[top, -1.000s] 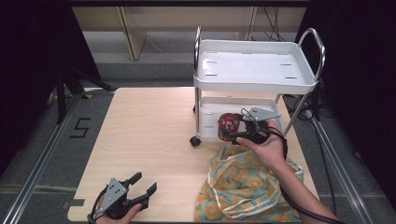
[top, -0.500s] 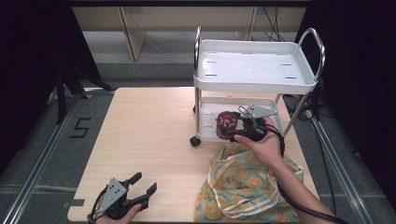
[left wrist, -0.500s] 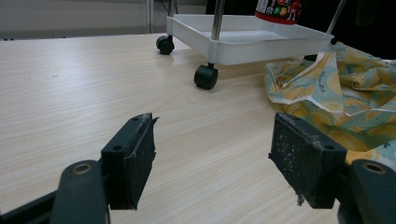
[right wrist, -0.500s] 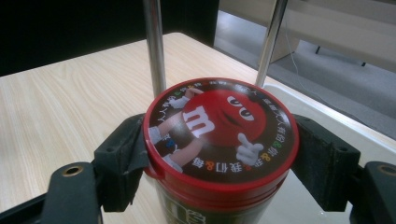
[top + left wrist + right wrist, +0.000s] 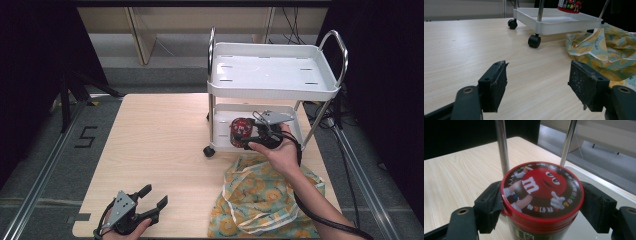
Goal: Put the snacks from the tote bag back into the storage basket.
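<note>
A candy jar (image 5: 241,130) with a red lid showing a cartoon candy figure (image 5: 541,187) is upright between the posts of a white wheeled cart (image 5: 272,92), over its lower shelf (image 5: 220,146). My right gripper (image 5: 245,135) is shut on the jar just under the lid, one pad on each side (image 5: 491,205). In the left gripper view the jar's bottom (image 5: 570,5) seems just above the shelf (image 5: 564,25). My left gripper (image 5: 155,196) rests low at the table's near left corner, open, with nothing between its pads (image 5: 496,85).
A yellow-and-teal patterned cloth (image 5: 260,195) lies crumpled on the table in front of the cart, under my right forearm, and shows at the right of the left gripper view (image 5: 604,52). The cart's black casters (image 5: 534,41) stand on the wooden tabletop (image 5: 160,140).
My right gripper has carried the jar slightly left and farther in over the cart's lower shelf. The left gripper has not moved.
</note>
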`<state>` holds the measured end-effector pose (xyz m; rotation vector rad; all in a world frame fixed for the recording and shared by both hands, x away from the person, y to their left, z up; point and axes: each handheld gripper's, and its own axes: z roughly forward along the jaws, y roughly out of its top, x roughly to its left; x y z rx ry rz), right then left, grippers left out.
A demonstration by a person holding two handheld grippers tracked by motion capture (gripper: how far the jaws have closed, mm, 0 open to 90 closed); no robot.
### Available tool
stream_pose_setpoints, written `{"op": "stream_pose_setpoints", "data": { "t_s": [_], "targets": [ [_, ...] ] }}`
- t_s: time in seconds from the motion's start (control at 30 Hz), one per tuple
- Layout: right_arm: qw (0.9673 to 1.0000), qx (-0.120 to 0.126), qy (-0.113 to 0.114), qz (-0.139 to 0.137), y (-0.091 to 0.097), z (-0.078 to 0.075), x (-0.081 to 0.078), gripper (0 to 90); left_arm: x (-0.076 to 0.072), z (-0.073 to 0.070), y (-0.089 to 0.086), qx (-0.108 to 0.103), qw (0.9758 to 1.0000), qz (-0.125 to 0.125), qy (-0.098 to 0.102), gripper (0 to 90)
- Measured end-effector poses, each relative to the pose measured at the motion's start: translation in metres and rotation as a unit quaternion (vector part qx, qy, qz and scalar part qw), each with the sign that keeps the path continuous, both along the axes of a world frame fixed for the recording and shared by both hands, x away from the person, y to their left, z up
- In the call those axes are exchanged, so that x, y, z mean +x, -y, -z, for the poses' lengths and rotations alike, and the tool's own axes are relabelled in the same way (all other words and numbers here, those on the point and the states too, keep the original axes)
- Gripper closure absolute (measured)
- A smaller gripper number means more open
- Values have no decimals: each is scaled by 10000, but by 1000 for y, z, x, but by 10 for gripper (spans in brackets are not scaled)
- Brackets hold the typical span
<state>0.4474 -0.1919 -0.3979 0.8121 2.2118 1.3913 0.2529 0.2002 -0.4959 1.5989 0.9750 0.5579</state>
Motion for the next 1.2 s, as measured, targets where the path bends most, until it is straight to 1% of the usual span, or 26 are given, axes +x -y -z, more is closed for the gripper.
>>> {"op": "stream_pose_setpoints", "data": {
  "t_s": [0.03, 0.07, 0.1, 0.13, 0.2, 0.23, 0.27, 0.33, 0.37, 0.4, 0.43, 0.5, 0.53, 0.6, 0.63, 0.67, 0.7, 0.73, 0.83, 0.87, 0.93, 0.97, 1.0, 1.1, 1.13, 1.2],
  "targets": [
    [9999, -36, -90, 79, -1, -1, -1, 262, 0, 0, 0, 3, 10000, 0, -1, 298],
    [10000, -64, 29, 67, -1, 0, 1, 262, 0, 0, 0, -3, 10000, -2, -1, 298],
    [10000, -3, -46, 35, -2, 0, 2, 262, 0, 0, 0, -4, 10000, 0, 3, 298],
    [10000, -3, -46, 35, -2, 0, 2, 262, 0, 0, 0, -4, 10000, 0, 3, 298],
    [9999, -108, 59, 48, -1, 0, 4, 262, 0, 0, 0, -3, 10000, -1, 0, 298],
    [9999, -17, -62, 79, -4, 1, 3, 262, 0, 0, 0, -2, 10000, 0, 0, 298],
    [9999, -17, -62, 79, -4, 1, 3, 262, 0, 0, 0, -2, 10000, 0, 0, 298],
    [9999, -97, 44, 0, -5, 1, 7, 262, 0, 0, 0, 27, 10000, -23, -32, 298],
    [9999, -83, 19, 61, -5, 1, 7, 262, 0, 0, 0, 27, 10000, -23, -32, 298],
    [10000, -85, -37, 26, -6, 1, 8, 262, 0, 0, 0, 19, 10000, -22, -24, 298],
    [10000, -91, -24, 17, -7, 2, 9, 262, 0, 0, 0, -36, 10000, -29, -13, 298],
    [9999, -108, -28, 46, -8, 2, 10, 262, 0, 0, 0, -25, 10000, -23, -21, 298],
    [9999, -68, -98, 88, -10, 3, 10, 262, 0, 0, 0, -25, 10000, -23, -21, 298],
    [9999, -122, 39, 41, -10, 3, 12, 262, 0, 0, 0, -24, 10000, -24, -23, 298],
    [9999, -101, -34, 46, -11, 3, 12, 262, 0, 0, 0, -24, 10000, -24, -23, 298],
    [9999, -101, -34, 46, -11, 3, 12, 262, 0, 0, 0, -24, 10000, -24, -23, 298],
    [9999, -132, 36, 7, -13, 3, 14, 262, 0, 0, 0, -38, 10000, -14, -17, 298],
    [9999, -98, -37, 28, -14, 3, 13, 262, 0, 0, 0, -44, 10000, -8, -9, 298],
    [9999, -114, 23, 30, -15, 2, 14, 262, 0, 0, -1, -26, 10000, 4, -7, 298],
    [10000, -81, -38, 24, -17, 2, 14, 262, 0, 0, -1, -12, 10000, 2, -6, 298],
    [9999, -107, -2, 29, -18, 2, 15, 262, 0, 0, -1, 15, 10000, 0, -7, 298],
    [9999, -133, 46, -26, -18, 2, 17, 262, 0, 0, -1, -8, 10000, -13, -4, 298],
    [9999, -121, -14, 1, -19, 3, 16, 262, 0, 0, -1, -12, 10000, -14, -2, 298],
    [9999, -100, -37, 12, -20, 3, 16, 262, 0, 0, -1, -9, 10000, -13, -2, 298],
    [9999, -108, 12, -10, -21, 3, 18, 262, 0, 0, -1, -10, 10000, -13, -2, 298],
    [9999, -108, -51, 30, -22, 4, 17, 262, 0, 0, -1, -11, 10000, -14, -4, 298]
  ]
}}
